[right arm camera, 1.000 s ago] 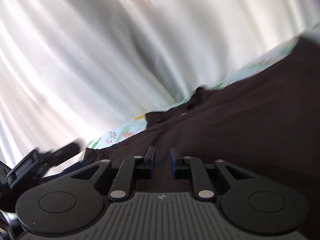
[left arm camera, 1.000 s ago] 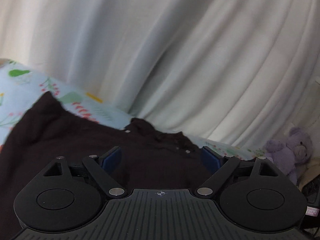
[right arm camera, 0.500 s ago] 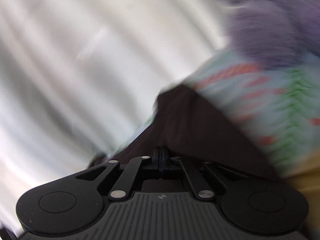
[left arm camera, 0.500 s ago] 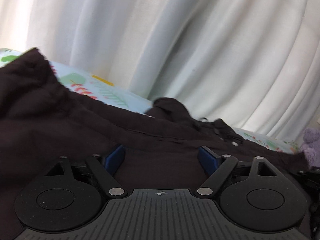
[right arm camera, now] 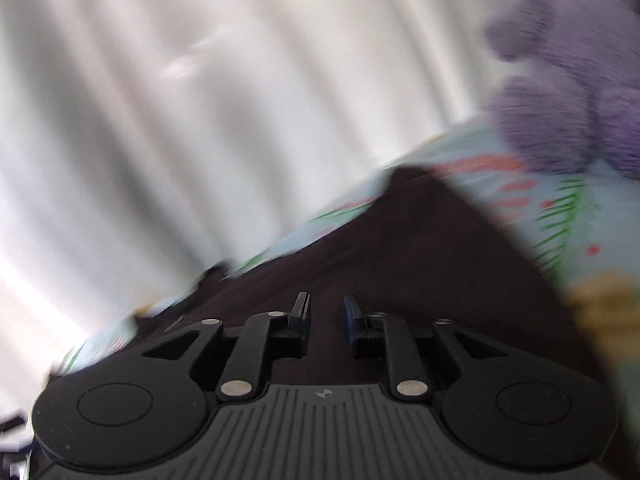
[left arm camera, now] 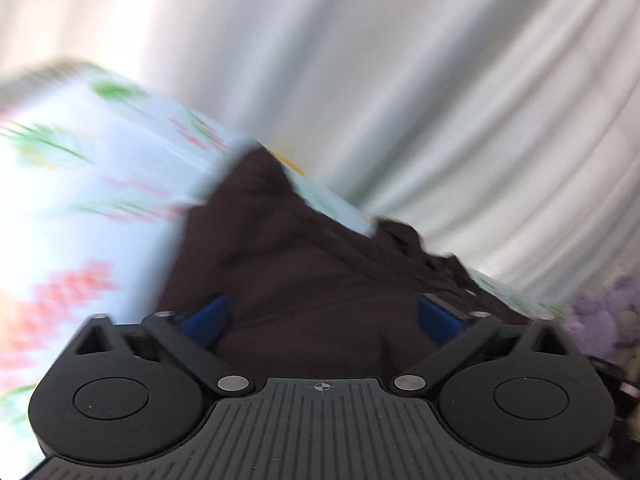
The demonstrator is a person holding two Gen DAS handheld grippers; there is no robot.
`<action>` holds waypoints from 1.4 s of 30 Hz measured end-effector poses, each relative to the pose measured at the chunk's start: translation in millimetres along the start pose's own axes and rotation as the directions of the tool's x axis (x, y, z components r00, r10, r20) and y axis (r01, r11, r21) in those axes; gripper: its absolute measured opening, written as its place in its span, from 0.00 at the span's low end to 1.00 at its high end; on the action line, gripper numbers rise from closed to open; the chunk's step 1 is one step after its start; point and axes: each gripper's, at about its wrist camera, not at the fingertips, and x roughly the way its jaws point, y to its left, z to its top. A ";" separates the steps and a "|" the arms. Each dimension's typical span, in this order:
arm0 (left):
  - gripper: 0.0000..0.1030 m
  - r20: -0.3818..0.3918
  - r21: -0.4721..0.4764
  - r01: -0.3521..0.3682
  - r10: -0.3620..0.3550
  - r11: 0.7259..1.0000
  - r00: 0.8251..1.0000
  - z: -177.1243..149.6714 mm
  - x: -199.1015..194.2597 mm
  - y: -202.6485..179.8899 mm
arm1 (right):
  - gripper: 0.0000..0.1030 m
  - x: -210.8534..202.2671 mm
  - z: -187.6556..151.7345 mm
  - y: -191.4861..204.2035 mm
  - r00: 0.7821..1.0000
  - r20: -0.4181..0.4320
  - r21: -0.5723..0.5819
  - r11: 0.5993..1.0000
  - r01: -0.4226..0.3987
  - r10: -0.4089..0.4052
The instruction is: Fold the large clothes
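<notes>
left claw (left arm camera: 322,316): jaws spread wide, had just been opening further; blue pads (left arm camera: 206,318) stood far apart over the dark cloth, not pressing on it.
right claw (right arm camera: 327,312): jaws narrow with a slim gap, had just been opening from shut; dark cloth lay under and past the tips, but no fold looked pinched between them.
garment (left arm camera: 320,272): large dark brown, nearly black piece, lay spread on the bed; bunched folds at its far edge towards the curtain; in the right wrist view (right arm camera: 420,248) it ran out to a corner near the plush toy.
bed sheet (left arm camera: 80,208): pale blue, printed with green leaves and pink-red flower sprigs; bare to the left of the garment in the left wrist view, to the right of it (right arm camera: 568,216) in the right wrist view.
curtain (left arm camera: 400,80): white, pleated, hung behind the bed and filled the upper half of both views.
plush toy (right arm camera: 568,92): purple, sat on the sheet past the garment's corner, apart from it; also at the right edge of the left wrist view (left arm camera: 604,320).
writing/labels: none readable; both views motion-blurred.
containers: none visible.
tan patch (right arm camera: 608,304): on the right, beside the garment; too blurred to tell what it was.
</notes>
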 end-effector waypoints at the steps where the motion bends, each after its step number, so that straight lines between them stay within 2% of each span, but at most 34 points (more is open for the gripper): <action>1: 1.00 0.002 -0.011 -0.026 0.026 1.000 1.000 -3.4 -14.6 7.6 | 0.18 -7.0 -10.9 18.4 1.000 -0.009 -0.046 0.999 -0.021 0.020; 4: 1.00 -0.037 -0.088 -0.128 0.125 0.988 0.991 -18.9 -38.8 31.8 | 0.18 -13.2 -38.3 63.2 0.995 -0.043 -0.096 0.991 -0.089 0.085; 5: 1.00 -0.069 -0.083 -0.154 0.149 0.985 0.987 -24.1 -40.6 38.4 | 0.17 -10.3 -44.1 72.5 0.992 -0.062 -0.109 0.987 -0.118 0.112; 7: 1.00 -0.126 -0.084 -0.165 0.154 0.983 0.980 -35.7 -39.4 49.3 | 0.17 -4.9 -56.9 96.3 0.988 -0.099 -0.160 0.978 -0.136 0.121; 8: 1.00 -0.141 -0.117 -0.148 0.132 0.982 0.981 -40.0 -40.2 55.3 | 0.17 -0.5 -60.6 103.9 0.986 -0.116 -0.188 0.972 -0.140 0.120; 10: 1.00 -0.151 -0.200 -0.069 0.039 0.977 0.988 -49.0 -41.4 65.9 | 0.18 1.5 -67.3 114.1 0.989 -0.107 -0.237 0.963 -0.127 0.104; 14: 1.00 -0.171 -0.298 0.024 -0.078 0.954 0.982 -61.1 -28.5 75.4 | 0.18 -2.0 -70.5 117.4 0.988 -0.107 -0.274 0.952 -0.140 0.114; 19: 1.00 -0.112 -0.434 0.132 -0.199 0.891 0.974 -62.6 -9.0 84.5 | 0.18 -1.6 -78.2 113.8 0.991 -0.090 -0.300 0.946 -0.123 0.101; 21: 0.94 -0.097 -0.468 0.162 -0.233 0.869 0.968 -60.1 -3.0 85.8 | 0.18 -1.6 -81.3 119.9 0.993 -0.088 -0.324 0.940 -0.108 0.084; 22: 0.91 -0.102 -0.474 0.150 -0.223 0.868 0.970 -59.8 -1.4 85.5 | 0.18 0.3 -82.5 122.5 0.994 -0.085 -0.344 0.934 -0.097 0.072; 24: 0.77 -0.102 -0.463 0.137 -0.206 0.876 0.973 -58.4 -0.7 84.2 | 0.15 -3.7 -82.9 129.5 0.996 -0.076 -0.375 0.924 -0.078 0.054; 27: 0.58 -0.093 -0.464 0.143 -0.208 0.874 0.974 -55.8 -4.0 84.0 | 0.11 -14.8 -81.4 138.2 0.991 -0.069 -0.364 0.922 -0.133 0.115; 30: 0.46 -0.073 -0.445 0.169 -0.224 0.880 0.972 -49.3 -13.3 80.3 | 0.10 -13.8 -87.3 153.2 0.987 -0.081 -0.418 0.894 -0.161 0.140; 34: 0.40 -0.029 -0.414 0.215 -0.249 0.884 0.968 -36.1 -25.1 60.1 | 0.10 18.3 -104.6 150.7 0.985 -0.158 -0.424 0.897 -0.126 0.064; 38: 0.39 0.023 -0.367 0.292 -0.305 0.883 0.952 -20.4 -37.4 27.3 | 0.09 24.9 -104.1 146.3 0.982 -0.172 -0.415 0.898 -0.144 0.078; 42: 0.38 0.038 -0.276 0.371 -0.376 0.886 0.926 -5.9 -43.8 -22.9 | 0.09 26.6 -101.3 137.1 0.975 -0.191 -0.382 0.907 -0.179 0.112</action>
